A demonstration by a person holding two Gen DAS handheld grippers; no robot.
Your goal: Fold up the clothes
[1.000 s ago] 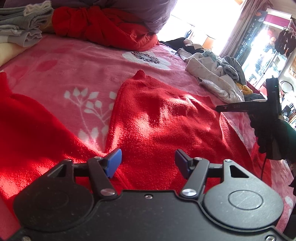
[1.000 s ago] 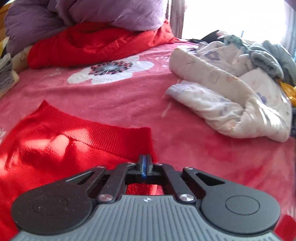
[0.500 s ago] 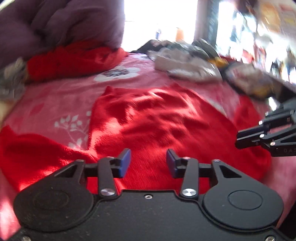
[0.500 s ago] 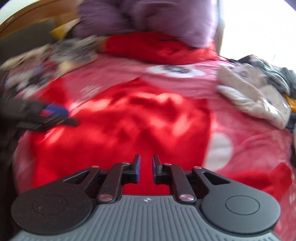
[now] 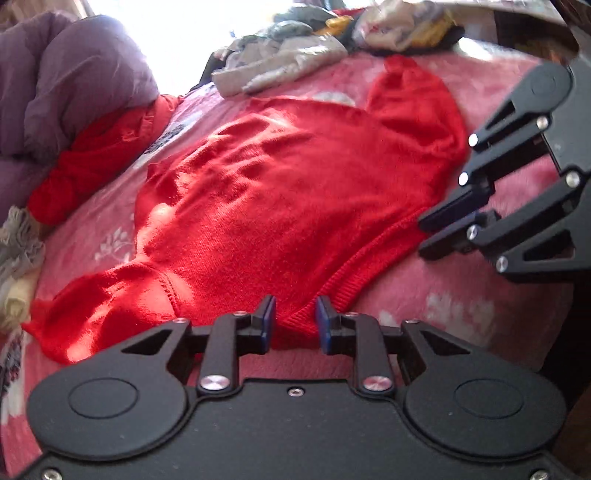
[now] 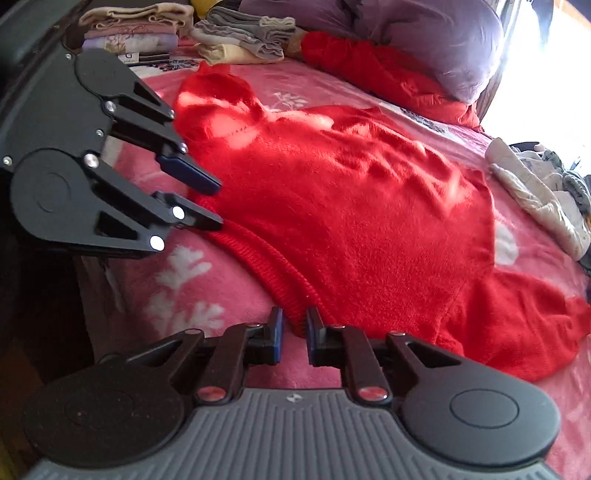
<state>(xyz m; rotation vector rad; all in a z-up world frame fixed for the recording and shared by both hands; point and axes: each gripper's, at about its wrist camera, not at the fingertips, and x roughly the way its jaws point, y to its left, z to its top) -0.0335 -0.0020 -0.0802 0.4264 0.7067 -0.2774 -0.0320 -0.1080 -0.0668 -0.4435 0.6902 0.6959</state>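
Red knitted sweater (image 5: 295, 192): lies spread flat on the bed, front or back side up (cannot tell which), ribbed hem along the near edge of the bed, one sleeve trailing off to each side. Sunlight patches fall across the knit.

Bed cover (image 5: 436, 295): pink plush blanket with white leaf and flower prints; carries everything listed here.

Left tongs (image 5: 293, 325): blue pads, jaws closing, a narrow gap between them. One corner of the sweater's ribbed hem sits between the pads; the pads do not visibly press on it. In the right wrist view the same tongs (image 6: 210, 205) come in from the left edge with the hem corner at their tips.

Right tongs (image 6: 293, 332): jaws slightly apart, the other corner of the ribbed hem between the pads, no firm pinch visible. In the left wrist view these tongs (image 5: 428, 236) reach in from the right, tips at the hem edge.

Purple quilt (image 6: 424, 40): bunched at the head of the bed, resting on a crumpled red garment (image 6: 388, 81).

Folded laundry (image 6: 236, 37): grey and cream pieces stacked at the far corner; beside them a second folded stack (image 6: 133, 33) in cream, pink and lilac.

Unfolded clothes pile (image 5: 288, 59): pale grey and white garments heaped at the far side of the bed, well apart from the sweater.
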